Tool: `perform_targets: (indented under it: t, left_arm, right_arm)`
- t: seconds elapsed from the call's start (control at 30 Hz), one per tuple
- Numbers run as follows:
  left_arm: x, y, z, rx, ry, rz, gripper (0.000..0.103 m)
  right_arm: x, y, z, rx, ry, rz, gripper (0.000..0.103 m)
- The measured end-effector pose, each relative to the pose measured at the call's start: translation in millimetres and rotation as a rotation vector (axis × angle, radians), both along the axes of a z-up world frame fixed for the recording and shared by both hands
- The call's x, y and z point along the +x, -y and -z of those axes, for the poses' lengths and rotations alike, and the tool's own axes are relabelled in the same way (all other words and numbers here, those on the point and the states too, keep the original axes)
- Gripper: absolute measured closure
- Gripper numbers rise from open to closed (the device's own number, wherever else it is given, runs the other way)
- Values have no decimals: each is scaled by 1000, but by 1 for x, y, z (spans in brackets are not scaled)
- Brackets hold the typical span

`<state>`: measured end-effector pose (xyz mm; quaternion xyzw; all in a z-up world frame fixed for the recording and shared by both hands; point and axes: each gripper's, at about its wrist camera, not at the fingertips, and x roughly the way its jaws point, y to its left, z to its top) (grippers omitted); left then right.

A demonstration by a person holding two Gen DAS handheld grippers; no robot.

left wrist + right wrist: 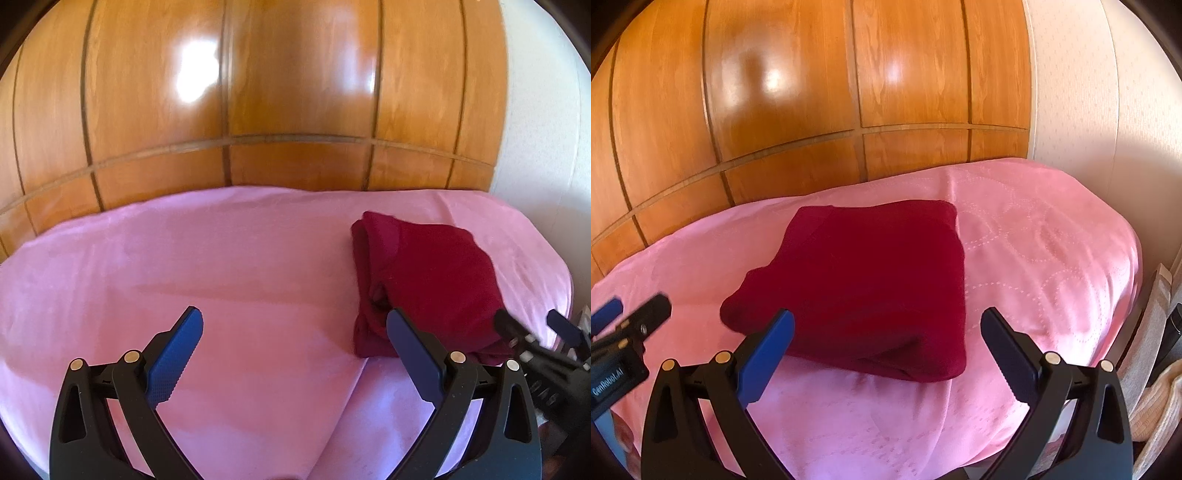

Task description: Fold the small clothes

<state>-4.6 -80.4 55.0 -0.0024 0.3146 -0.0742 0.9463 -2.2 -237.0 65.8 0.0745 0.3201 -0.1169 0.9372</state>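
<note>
Two handheld grippers hung open over a pink bedspread point(221, 258) as a dark red garment point(871, 273) lay folded on it, in front of glossy wooden wardrobe doors point(258, 92). On the left, the left gripper point(295, 350) had its blue-padded fingers point(177, 354) spread wide apart above bare bedspread, holding nothing; its right finger stood in front of the near left corner of the garment, though whether it touched the cloth could not be told. Seen from the left wrist camera, the garment sat to the right of that gripper, a compact, roughly square bundle with stacked layers showing along its left edge. At the middle, the right wrist camera showed the same bundle flat on the bedspread, its top surface smooth and its near edge thick and rounded. The right gripper point(886, 350) was likewise spread wide, empty, its two fingers framing the near edge of the garment from above without pinching it. Each gripper appeared blurred at the edge of the other's view, the pair close side by side. To the right, the bedspread carried a stitched pattern of dotted circles and fell away at the bed's edge beside a pale wall point(1089, 110). A cream knitted fabric point(1156, 406) showed at the far right, below the bed's edge.
</note>
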Motion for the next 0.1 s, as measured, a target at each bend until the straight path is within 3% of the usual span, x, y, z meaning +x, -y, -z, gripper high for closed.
perform_targets:
  t: [0.1]
  left_arm:
    - [7, -7, 8, 4, -32, -21, 4]
  right_arm:
    - [3, 9, -3, 1, 6, 16, 2]
